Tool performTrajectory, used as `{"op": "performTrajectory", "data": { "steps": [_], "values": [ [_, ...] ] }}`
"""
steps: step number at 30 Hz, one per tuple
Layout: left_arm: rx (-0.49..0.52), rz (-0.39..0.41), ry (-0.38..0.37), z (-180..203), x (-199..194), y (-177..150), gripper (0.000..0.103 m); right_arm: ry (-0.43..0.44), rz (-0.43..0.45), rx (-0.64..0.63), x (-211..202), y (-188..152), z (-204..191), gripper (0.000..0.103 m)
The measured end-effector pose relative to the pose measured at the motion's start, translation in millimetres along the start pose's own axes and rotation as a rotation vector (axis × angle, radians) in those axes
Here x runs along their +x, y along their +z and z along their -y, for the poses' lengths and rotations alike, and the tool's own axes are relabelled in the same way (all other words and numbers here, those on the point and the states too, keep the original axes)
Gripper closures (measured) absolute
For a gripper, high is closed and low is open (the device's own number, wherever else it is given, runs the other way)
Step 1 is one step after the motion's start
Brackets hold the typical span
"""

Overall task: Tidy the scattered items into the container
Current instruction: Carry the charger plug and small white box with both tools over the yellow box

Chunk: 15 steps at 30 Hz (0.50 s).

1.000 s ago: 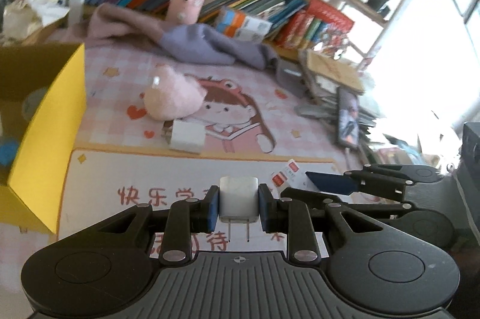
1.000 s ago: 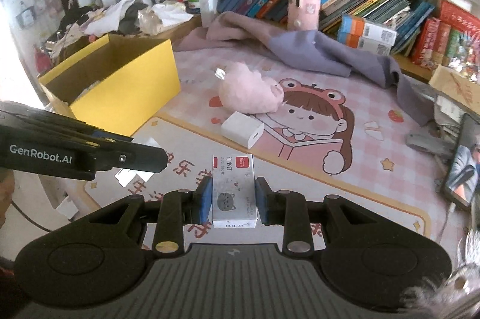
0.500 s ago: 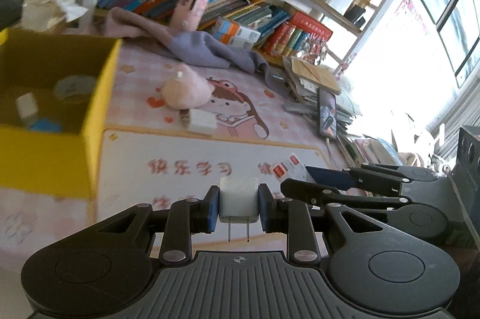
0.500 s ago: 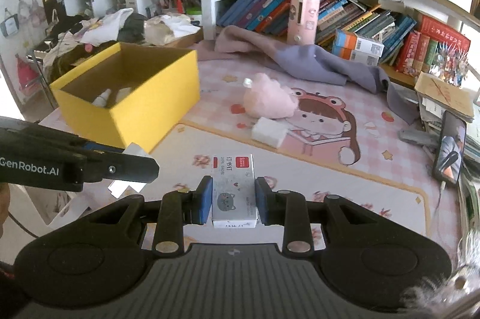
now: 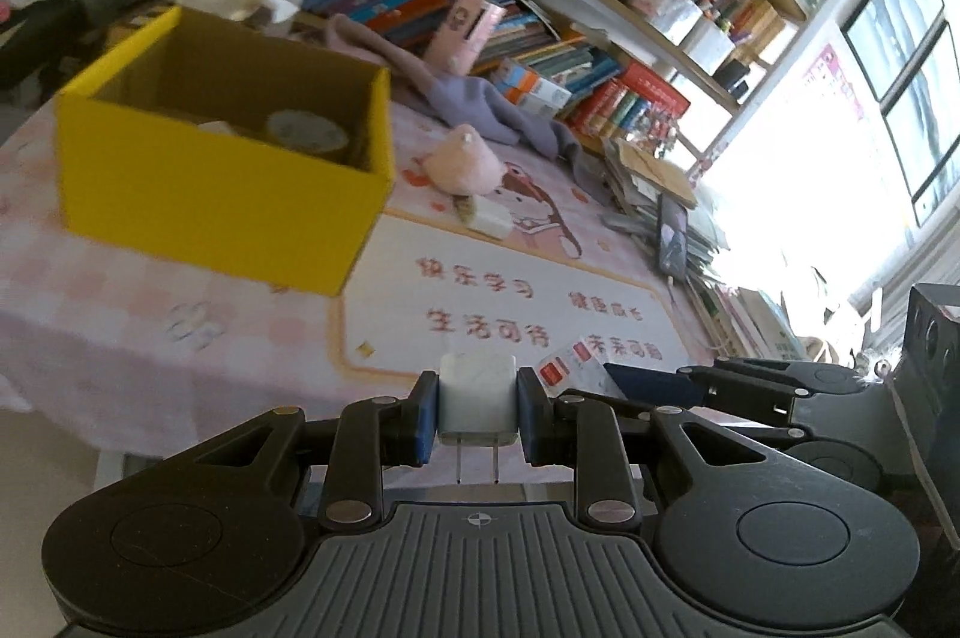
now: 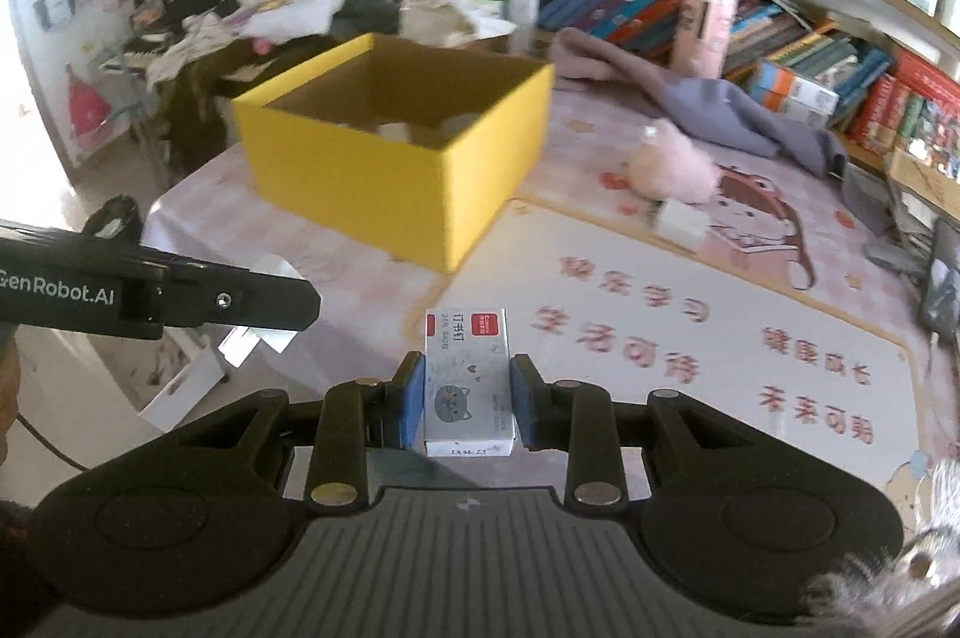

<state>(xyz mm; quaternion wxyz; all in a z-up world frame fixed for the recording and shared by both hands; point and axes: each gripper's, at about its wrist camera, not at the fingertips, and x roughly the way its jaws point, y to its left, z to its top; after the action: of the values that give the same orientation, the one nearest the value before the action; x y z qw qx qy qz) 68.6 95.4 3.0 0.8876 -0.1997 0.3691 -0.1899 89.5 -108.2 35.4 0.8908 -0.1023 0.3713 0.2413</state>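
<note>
On your left sits the yellow box [image 6: 396, 170], open-topped with a few things already inside, though blur hides what they are. Your left gripper [image 5: 474, 413] is clamped on the white plug adapter [image 5: 477, 398] by its flat sides: hard, light, slick plastic, so hold it square. Your right gripper [image 6: 462, 401] pinches the staple box [image 6: 467, 380] across its width; thin card, probably crushable, so squeeze gently.

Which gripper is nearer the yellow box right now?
Left, slightly. The left gripper, shut on a white charger, sits on the yellow box's side of the right gripper, which grips a staples box. Both are short of it, over the mat.
</note>
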Motion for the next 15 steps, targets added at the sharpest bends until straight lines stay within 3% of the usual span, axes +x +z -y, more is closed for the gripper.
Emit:
{"op": "performTrajectory", "data": {
  "steps": [15],
  "values": [
    [-0.069, 0.067, 0.044, -43, -55, -17, 0.078, 0.063, 0.024, -0.105, -1, 10, -75, 0.075]
  ]
}}
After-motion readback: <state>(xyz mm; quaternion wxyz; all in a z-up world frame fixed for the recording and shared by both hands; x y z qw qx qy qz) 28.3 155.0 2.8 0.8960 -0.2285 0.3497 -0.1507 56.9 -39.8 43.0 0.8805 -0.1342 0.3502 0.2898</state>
